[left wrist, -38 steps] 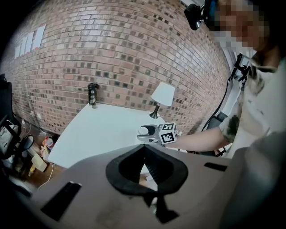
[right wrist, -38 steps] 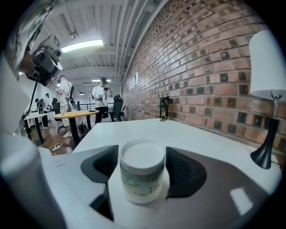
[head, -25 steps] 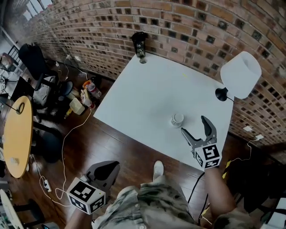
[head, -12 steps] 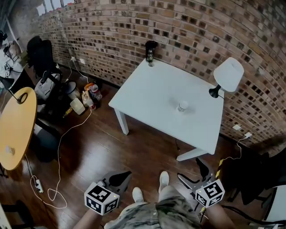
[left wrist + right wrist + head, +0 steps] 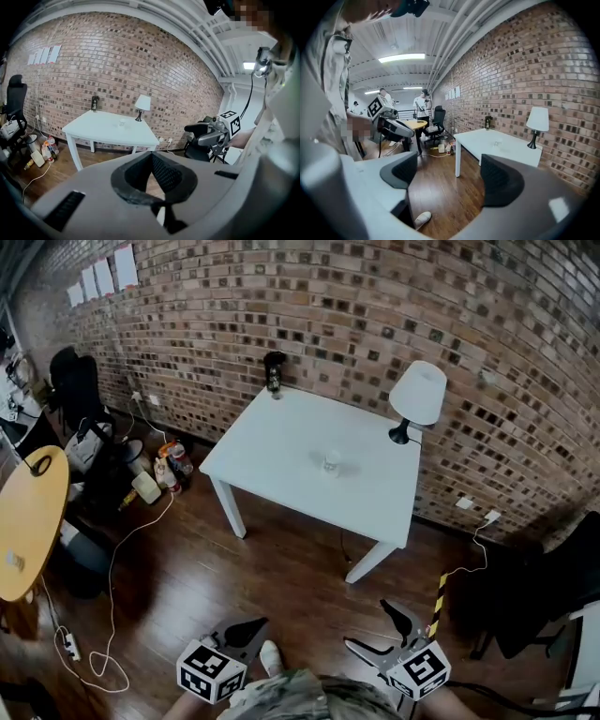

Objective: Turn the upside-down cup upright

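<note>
A small clear cup (image 5: pixel 332 462) stands near the middle of the white table (image 5: pixel 281 442); it is too far off to tell which way up it is. It shows as a speck in the left gripper view (image 5: pixel 122 123) and the right gripper view (image 5: pixel 497 142). Both grippers hang low over the wooden floor, well short of the table. My left gripper (image 5: pixel 246 632) is shut with nothing in it, its pads meeting (image 5: pixel 151 156). My right gripper (image 5: pixel 380 632) is open and empty, its jaws wide apart (image 5: pixel 450 173).
A white lamp (image 5: pixel 415 399) stands at the table's far right edge, a dark bottle (image 5: pixel 274 371) at its far corner. A yellow round table (image 5: pixel 28 521), office chairs, floor cables (image 5: pixel 112 568) and bottles (image 5: pixel 164 465) lie left. A black chair (image 5: pixel 553 587) is right.
The view has pulled back from the table. My right gripper, which was beside the cup, has dropped away to near the floor, still open. The left gripper stays low and shut.
</note>
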### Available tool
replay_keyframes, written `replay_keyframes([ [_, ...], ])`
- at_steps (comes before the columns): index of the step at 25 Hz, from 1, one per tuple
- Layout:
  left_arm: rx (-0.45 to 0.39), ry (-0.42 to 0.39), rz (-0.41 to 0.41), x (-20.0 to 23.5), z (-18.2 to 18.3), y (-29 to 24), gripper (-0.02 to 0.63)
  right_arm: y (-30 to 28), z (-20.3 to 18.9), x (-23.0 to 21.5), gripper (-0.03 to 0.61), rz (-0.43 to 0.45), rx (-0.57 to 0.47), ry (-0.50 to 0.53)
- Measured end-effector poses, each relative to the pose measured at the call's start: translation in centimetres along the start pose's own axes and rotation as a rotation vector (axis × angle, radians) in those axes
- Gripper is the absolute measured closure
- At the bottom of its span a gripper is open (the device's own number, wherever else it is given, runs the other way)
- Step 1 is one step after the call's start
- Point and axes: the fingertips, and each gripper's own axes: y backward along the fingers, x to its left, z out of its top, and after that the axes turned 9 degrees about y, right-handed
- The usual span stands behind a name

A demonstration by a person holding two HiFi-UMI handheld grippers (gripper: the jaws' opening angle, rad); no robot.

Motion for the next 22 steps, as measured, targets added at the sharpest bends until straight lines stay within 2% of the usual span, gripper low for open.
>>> replay_keyframes([
  [5, -0.016, -0.019, -0.026, -10.4, -2.8, -1.2, 0.607, 10.1, -2.9, 0.9, 0.158, -0.018, -0.040, -0.009],
  [8, -0.016, -0.001, -0.034, -16.8, -5.4, -1.5, 0.607, 15.1, -5.0, 1.9, 0.158, 0.003, -0.055, -0.023],
  [11, 0.019, 0.029, -0.031, -22.2, -8.4, -0.9, 0.607, 18.9, -7.1, 3.6, 0.160, 0.028, -0.051, -0.020],
  [17, 0.059, 0.033, -0.008, -27.4, -12.7, 0.7, 0.607, 24.4, -8.0, 6.5, 0.161, 0.059, -0.059, -0.021],
  [22, 0.060, -0.008, -0.032, -30.7, -12.3, 0.0, 0.607, 27.2, -8.9, 6.4, 0.163, 0.041, -0.085, -0.023],
])
